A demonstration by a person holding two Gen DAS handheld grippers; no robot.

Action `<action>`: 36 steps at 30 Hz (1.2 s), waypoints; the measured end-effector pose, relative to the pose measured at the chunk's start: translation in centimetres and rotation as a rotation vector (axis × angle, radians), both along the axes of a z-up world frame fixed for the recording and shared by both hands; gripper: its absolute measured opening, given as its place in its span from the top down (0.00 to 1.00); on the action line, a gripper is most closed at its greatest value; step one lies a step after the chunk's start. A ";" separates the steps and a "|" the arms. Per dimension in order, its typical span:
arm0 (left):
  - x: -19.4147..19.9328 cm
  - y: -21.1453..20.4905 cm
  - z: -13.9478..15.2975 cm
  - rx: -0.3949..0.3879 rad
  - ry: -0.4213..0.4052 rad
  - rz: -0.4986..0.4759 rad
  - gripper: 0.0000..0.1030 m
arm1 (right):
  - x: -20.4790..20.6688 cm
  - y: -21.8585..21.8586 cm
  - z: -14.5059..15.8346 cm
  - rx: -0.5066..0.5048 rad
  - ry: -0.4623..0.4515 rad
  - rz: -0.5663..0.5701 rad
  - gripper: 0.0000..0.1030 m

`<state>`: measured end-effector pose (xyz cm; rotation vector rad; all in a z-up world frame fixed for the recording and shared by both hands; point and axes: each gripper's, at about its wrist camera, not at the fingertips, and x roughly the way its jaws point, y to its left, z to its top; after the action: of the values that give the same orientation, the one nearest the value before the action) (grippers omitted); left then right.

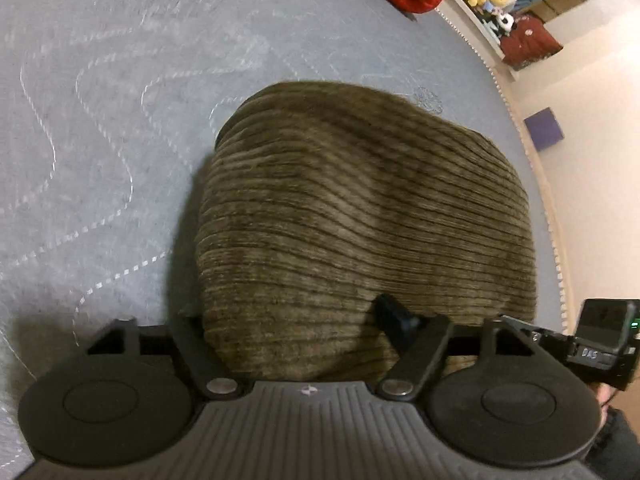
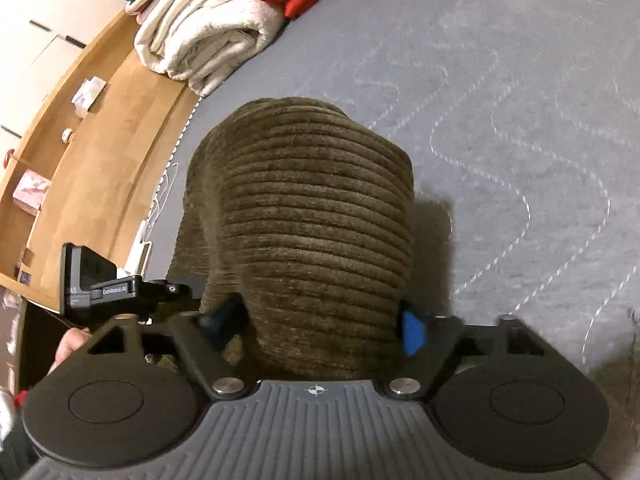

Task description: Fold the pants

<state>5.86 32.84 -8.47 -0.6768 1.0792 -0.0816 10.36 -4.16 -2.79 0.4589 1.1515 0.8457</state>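
Now pants [image 1: 360, 208] are lying on the bed [image 1: 100, 100] in a thick folded bundle, so a late fold seems in hand. Left hand-held gripper [image 1: 296, 328] & right hand-held gripper [image 2: 320, 322] are held apart, straddling the near edge w/o pinching. Next, prob. a close on that edge is needed.
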 end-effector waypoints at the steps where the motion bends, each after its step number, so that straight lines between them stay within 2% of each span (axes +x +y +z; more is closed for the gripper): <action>1: 0.1 -0.2 0.7 0.017 -0.020 -0.002 0.44 | 0.0 -0.3 0.3 0.010 -0.009 -0.003 0.53; 3: 0.3 -0.9 2.0 0.014 -0.079 -0.016 0.51 | -0.1 -1.1 1.2 0.016 -0.040 -0.009 0.59; 5: 1.1 -2.3 3.3 0.000 -0.137 -0.032 0.52 | 0.0 -2.2 2.6 0.012 -0.097 -0.036 0.60; 9: 3.4 -6.2 5.1 -0.028 -0.238 -0.080 0.53 | 0.7 -5.2 6.0 -0.010 -0.294 -0.060 0.59; 11: 4.9 -8.3 5.9 -0.031 -0.299 -0.108 0.54 | 1.2 -7.6 7.5 -0.017 -0.352 -0.075 0.59; 16: 9.1 -12.3 7.2 -0.052 -0.409 -0.145 0.54 | 4.0 -12.5 9.3 -0.031 -0.425 -0.137 0.59; 20: 11.7 -15.6 6.3 -0.081 -0.445 -0.165 0.53 | 6.8 -15.0 10.4 -0.043 -0.501 -0.152 0.59; 22: 12.4 -16.1 5.3 -0.068 -0.435 -0.171 0.46 | 8.2 -16.1 10.0 -0.042 -0.497 -0.157 0.57; 23: 13.1 -16.2 4.6 -0.036 -0.408 -0.163 0.42 | 9.0 -16.4 9.4 -0.054 -0.487 -0.160 0.55; 24: 13.7 -16.3 4.2 0.053 -0.382 -0.141 0.36 | 9.7 -16.6 8.7 -0.083 -0.475 -0.164 0.49; 25: 13.9 -17.0 4.0 0.212 -0.354 -0.103 0.39 | 10.6 -16.6 7.9 -0.149 -0.470 -0.179 0.41; 26: 13.9 -17.5 4.1 0.335 -0.333 -0.070 0.39 | 11.3 -16.4 7.1 -0.267 -0.487 -0.222 0.38; 27: 13.8 -17.8 4.2 0.403 -0.328 -0.049 0.39 | 11.7 -15.9 6.6 -0.390 -0.510 -0.278 0.39; 28: 13.5 -17.9 4.6 0.417 -0.341 -0.046 0.39 | 11.9 -16.2 6.2 -0.483 -0.530 -0.324 0.45; 29: 13.0 -18.0 5.2 0.423 -0.371 -0.050 0.39 | 12.0 -16.4 6.3 -0.502 -0.531 -0.333 0.48; 31: 12.1 -18.8 6.4 0.433 -0.444 -0.089 0.39 | 11.6 -16.8 7.1 -0.399 -0.516 -0.306 0.49; 33: 10.9 -19.7 6.6 0.420 -0.486 -0.166 0.41 | 10.7 -16.2 8.1 -0.334 -0.542 -0.232 0.49; 35: 10.0 -20.8 5.6 0.402 -0.478 -0.295 0.50 | 9.7 -15.2 7.9 -0.324 -0.573 -0.124 0.50; 36: 10.1 -21.6 4.5 0.418 -0.421 -0.382 0.57 | 9.7 -14.7 7.2 -0.356 -0.553 -0.059 0.53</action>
<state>15.96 11.28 -3.95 -0.0612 0.7699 -0.3049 20.01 -18.89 4.38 -0.0412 0.7442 0.6405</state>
